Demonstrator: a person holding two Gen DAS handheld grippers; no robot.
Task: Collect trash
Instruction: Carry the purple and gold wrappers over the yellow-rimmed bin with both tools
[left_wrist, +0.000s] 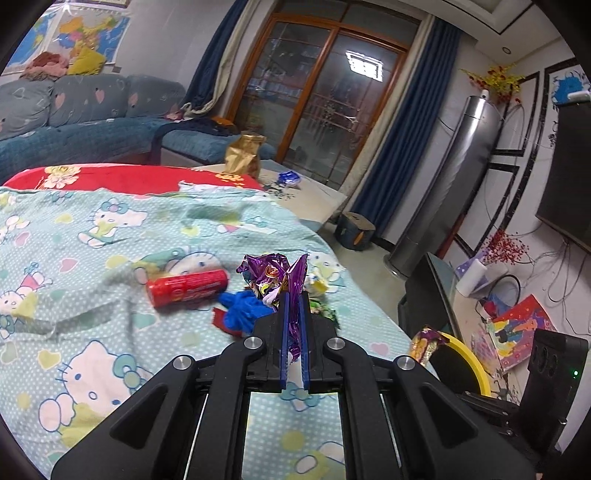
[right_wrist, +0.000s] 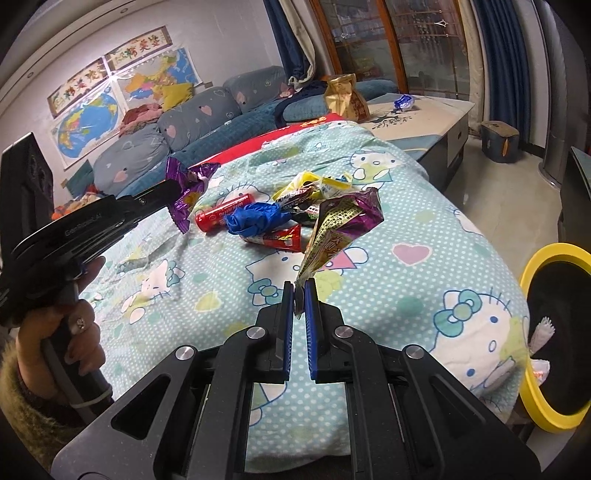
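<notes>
Your left gripper (right_wrist: 176, 192), marked "GenRobot.AI" on its side, has its jaws clamped on one purple wrapper (right_wrist: 190, 188) held above the Hello Kitty bedspread (right_wrist: 424, 291). Your right gripper (right_wrist: 300, 291) pinches a second wrapper (right_wrist: 343, 225), purple and gold with print too small to read. On the bedspread lie one red tube (right_wrist: 221, 217), one blue glove (right_wrist: 256, 218) and several more wrappers (right_wrist: 314, 192). One yellow-rimmed bin (right_wrist: 532, 398) stands at the near right.
</notes>
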